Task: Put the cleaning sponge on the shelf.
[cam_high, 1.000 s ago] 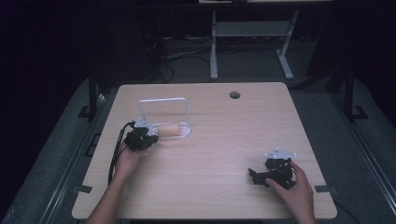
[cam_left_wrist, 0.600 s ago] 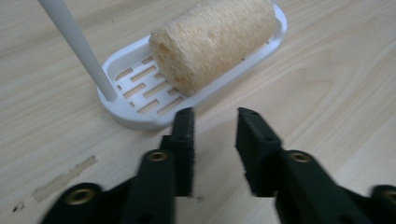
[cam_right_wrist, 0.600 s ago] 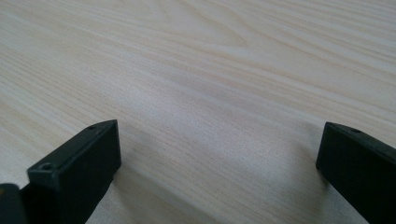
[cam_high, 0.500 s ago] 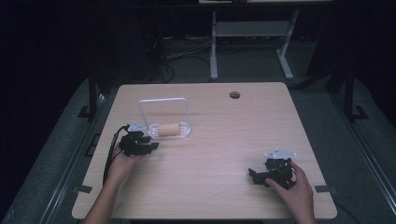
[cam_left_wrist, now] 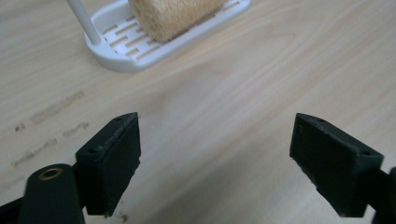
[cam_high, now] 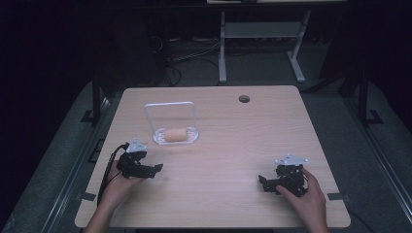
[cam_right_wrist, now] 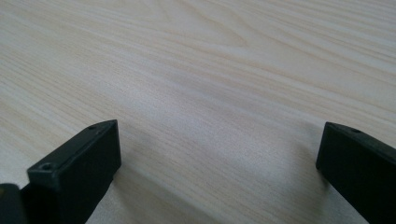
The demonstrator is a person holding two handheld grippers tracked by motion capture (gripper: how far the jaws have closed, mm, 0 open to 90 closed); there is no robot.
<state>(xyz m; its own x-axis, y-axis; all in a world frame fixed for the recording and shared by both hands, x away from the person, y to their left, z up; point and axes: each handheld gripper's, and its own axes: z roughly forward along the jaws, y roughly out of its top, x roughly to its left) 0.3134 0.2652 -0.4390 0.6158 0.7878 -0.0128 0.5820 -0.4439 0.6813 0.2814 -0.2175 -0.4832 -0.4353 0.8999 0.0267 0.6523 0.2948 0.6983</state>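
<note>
A tan, rough-surfaced roll (cam_high: 175, 134) lies on its side in a white slotted tray (cam_high: 190, 138) that has a tall white wire frame (cam_high: 170, 104), left of the table's middle. My left gripper (cam_high: 156, 170) sits near and to the left of the tray, apart from it. Its jaws have just been opening and stand open with nothing between them. The left gripper view has the roll (cam_left_wrist: 173, 14) and tray (cam_left_wrist: 135, 53) ahead of the open left gripper (cam_left_wrist: 217, 135). My right gripper (cam_high: 263, 182) rests open at the near right over bare wood; the right gripper view looks between its open jaws (cam_right_wrist: 224, 140).
The light wooden table (cam_high: 233, 145) has a round cable hole (cam_high: 244, 98) at the far side. A black cable (cam_high: 104, 174) trails from the left gripper off the table's left edge. A white metal stand (cam_high: 262, 34) is on the dark floor behind the table.
The left gripper has drawn back from the tray toward the near left, its jaws opening and leaving the roll lying on the tray. The right gripper has not moved.
</note>
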